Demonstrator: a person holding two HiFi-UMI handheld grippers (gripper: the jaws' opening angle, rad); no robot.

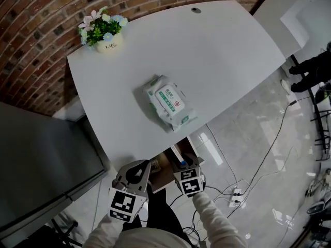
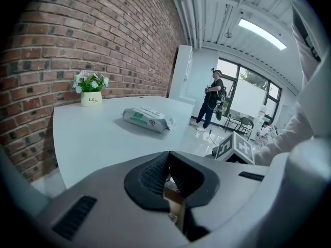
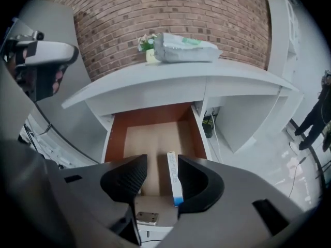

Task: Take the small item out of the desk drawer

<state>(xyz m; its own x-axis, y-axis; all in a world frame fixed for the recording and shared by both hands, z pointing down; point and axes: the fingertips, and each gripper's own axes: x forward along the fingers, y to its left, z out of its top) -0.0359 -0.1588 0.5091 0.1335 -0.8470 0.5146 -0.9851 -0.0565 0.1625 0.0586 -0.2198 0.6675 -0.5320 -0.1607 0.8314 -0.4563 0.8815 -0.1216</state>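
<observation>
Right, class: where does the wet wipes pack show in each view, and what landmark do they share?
Head view: wet wipes pack, middle of the desk.
Left gripper view: pack left of centre.
Right gripper view: pack top centre, above the open drawer.
Shared landmark: potted flowers.

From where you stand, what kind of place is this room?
Probably an office or a studio workspace. A white desk with an open drawer stands against a brick wall, a power strip lies on the glossy floor, and there are large windows at the far end.
</observation>
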